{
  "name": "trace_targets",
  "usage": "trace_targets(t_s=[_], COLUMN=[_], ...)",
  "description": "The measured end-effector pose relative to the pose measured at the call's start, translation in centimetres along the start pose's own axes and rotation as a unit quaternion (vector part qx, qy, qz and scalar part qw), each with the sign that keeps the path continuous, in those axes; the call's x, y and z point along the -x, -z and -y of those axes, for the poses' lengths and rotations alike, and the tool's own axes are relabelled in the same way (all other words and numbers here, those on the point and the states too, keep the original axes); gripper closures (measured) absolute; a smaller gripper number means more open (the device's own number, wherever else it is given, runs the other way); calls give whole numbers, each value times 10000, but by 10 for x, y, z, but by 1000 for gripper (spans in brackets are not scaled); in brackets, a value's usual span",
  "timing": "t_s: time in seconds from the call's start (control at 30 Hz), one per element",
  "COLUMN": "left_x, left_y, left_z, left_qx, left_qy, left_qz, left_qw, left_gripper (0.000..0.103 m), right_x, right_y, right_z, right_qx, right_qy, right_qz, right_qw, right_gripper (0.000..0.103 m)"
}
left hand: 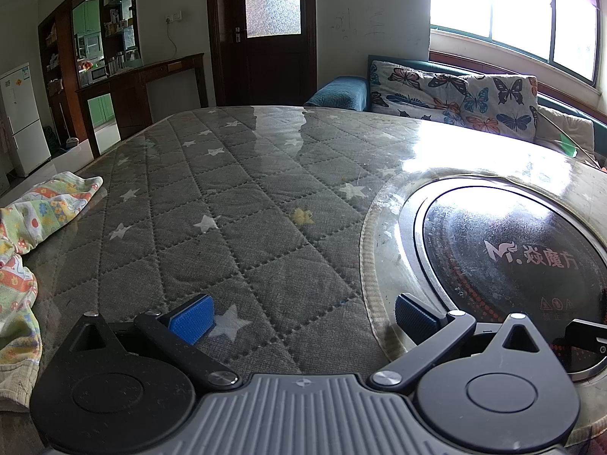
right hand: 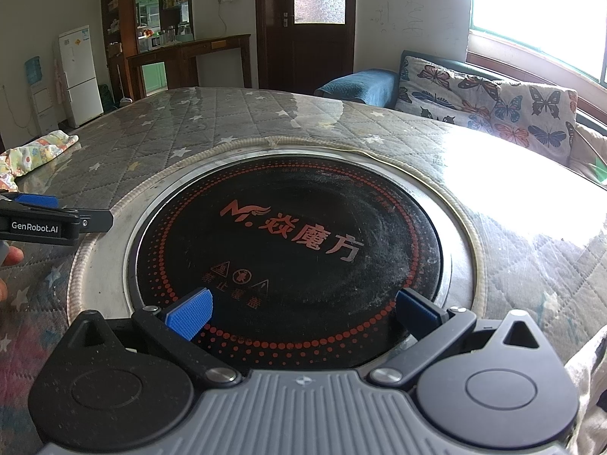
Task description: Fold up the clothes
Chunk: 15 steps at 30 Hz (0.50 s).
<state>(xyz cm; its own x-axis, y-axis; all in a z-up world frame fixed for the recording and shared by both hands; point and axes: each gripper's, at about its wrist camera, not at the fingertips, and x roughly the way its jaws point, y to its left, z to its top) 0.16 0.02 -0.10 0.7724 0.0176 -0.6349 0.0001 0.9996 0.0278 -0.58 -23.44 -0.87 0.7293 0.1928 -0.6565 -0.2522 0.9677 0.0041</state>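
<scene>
A crumpled garment point(left hand: 26, 235) with a pale green, orange and yellow print lies at the left edge of the table; in the right wrist view the garment point(right hand: 34, 151) shows at far left. My left gripper point(left hand: 301, 318) is open over the grey quilted cover, to the right of the garment and apart from it, with nothing between its blue pads point(left hand: 191, 320). My right gripper point(right hand: 303, 313) is open above the black cooktop point(right hand: 288, 250), holding nothing. The left gripper point(right hand: 72, 210) shows side-on at the left of the right wrist view, with a person's fingertip point(right hand: 11, 256) below it.
The round table point(left hand: 265, 189) wears a grey star-patterned quilted cover under a glossy sheet. A black round induction cooktop point(left hand: 512, 261) with a metal rim is set in its middle. Behind stand a butterfly-print sofa point(left hand: 474, 94), a dark door point(left hand: 265, 38), shelves and a white fridge point(left hand: 22, 117).
</scene>
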Motion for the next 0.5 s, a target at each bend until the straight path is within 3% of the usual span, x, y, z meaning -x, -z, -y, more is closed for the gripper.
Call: trace_targets(t_s=[0.5], left_x=[0], left_y=[1], left_z=[1], left_qx=[-10], left_qy=[-6], left_qz=[1], left_qw=[10000], left_gripper=[0], right_x=[0], right_y=[1], right_z=[-4], right_qx=[-43], right_qy=[86], right_qz=[-87], right_qw=[9999], right_gripper=[0])
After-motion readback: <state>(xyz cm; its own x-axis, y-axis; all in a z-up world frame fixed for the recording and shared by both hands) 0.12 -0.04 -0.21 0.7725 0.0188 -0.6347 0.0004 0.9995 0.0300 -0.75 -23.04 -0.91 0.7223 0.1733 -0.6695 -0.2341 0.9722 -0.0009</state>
